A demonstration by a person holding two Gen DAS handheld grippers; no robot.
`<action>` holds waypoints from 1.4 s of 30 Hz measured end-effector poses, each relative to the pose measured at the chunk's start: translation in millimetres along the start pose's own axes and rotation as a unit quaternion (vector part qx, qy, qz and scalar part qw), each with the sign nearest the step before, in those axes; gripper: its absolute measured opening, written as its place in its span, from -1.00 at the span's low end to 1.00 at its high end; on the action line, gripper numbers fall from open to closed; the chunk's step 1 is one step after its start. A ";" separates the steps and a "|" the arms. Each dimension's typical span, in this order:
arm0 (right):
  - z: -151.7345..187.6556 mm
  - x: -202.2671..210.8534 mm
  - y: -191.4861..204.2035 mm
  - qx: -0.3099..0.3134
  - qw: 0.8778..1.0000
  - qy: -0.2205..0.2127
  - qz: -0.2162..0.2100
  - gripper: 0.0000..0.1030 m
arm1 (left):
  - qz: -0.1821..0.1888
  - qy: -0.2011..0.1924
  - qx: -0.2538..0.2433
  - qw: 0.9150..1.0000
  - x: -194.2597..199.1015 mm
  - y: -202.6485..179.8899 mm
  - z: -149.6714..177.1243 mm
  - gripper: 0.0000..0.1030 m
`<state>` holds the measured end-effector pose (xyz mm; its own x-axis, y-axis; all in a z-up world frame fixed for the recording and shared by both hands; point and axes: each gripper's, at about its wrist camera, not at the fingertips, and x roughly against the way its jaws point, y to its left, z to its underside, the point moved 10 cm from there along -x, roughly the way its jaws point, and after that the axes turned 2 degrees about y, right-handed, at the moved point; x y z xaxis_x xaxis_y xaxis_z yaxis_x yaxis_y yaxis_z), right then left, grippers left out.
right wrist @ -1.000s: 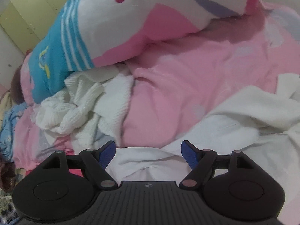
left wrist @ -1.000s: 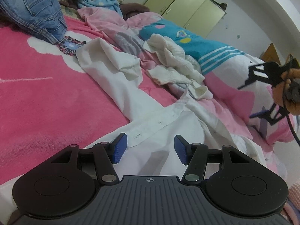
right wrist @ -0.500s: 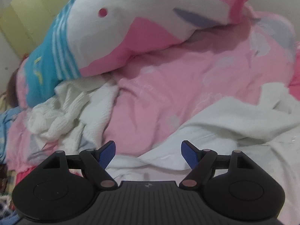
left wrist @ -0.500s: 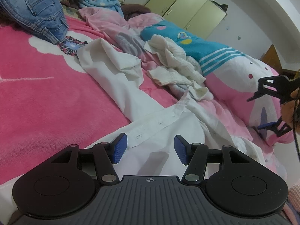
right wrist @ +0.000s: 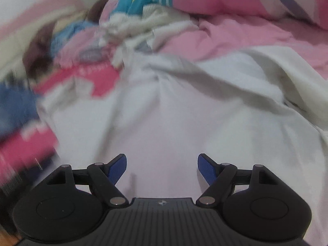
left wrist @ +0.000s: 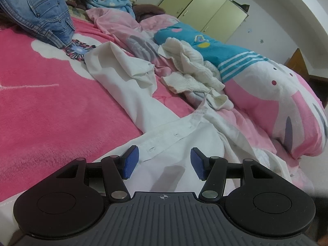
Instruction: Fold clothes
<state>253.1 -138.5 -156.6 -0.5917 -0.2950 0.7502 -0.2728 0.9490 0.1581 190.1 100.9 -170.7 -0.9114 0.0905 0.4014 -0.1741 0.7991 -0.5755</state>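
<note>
- Your left gripper (left wrist: 163,164) hovers low over the white shirt (left wrist: 143,102), its jaws partly apart and gripping nothing; the buttoned edge runs between the blue pads (left wrist: 131,162).
- Your right gripper (right wrist: 162,169) stands wide and empty above the shirt's crumpled body.
- The shirt sprawls across the pink blanket (left wrist: 41,106), beside the cream knit (left wrist: 190,69) and the jeans (left wrist: 39,10).

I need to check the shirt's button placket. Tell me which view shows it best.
The left wrist view: the button placket of the white shirt runs sharp, buttonholes visible. The right wrist view shows only blurred white cloth, no placket discernible.
</note>
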 end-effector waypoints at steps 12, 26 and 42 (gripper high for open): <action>34.7 -5.1 -19.7 0.047 0.996 -0.049 0.052 1.00 | -0.005 0.002 -0.004 1.000 -1.2 -0.6 0.7 0.09; 32.2 -10.1 -15.8 0.056 0.995 -0.049 0.062 1.00 | -0.008 0.003 -0.007 1.000 -2.0 -1.2 0.8 0.11; 32.1 -10.2 -15.7 0.056 0.995 -0.049 0.061 1.00 | -0.008 0.003 -0.004 1.000 -1.2 -1.3 1.4 0.11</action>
<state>239.0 -154.0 -187.3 -0.6960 -0.1922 0.6919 -0.2737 0.9618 -0.0082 190.9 98.8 -171.4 -0.9067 0.0815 0.4139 -0.1851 0.8047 -0.5640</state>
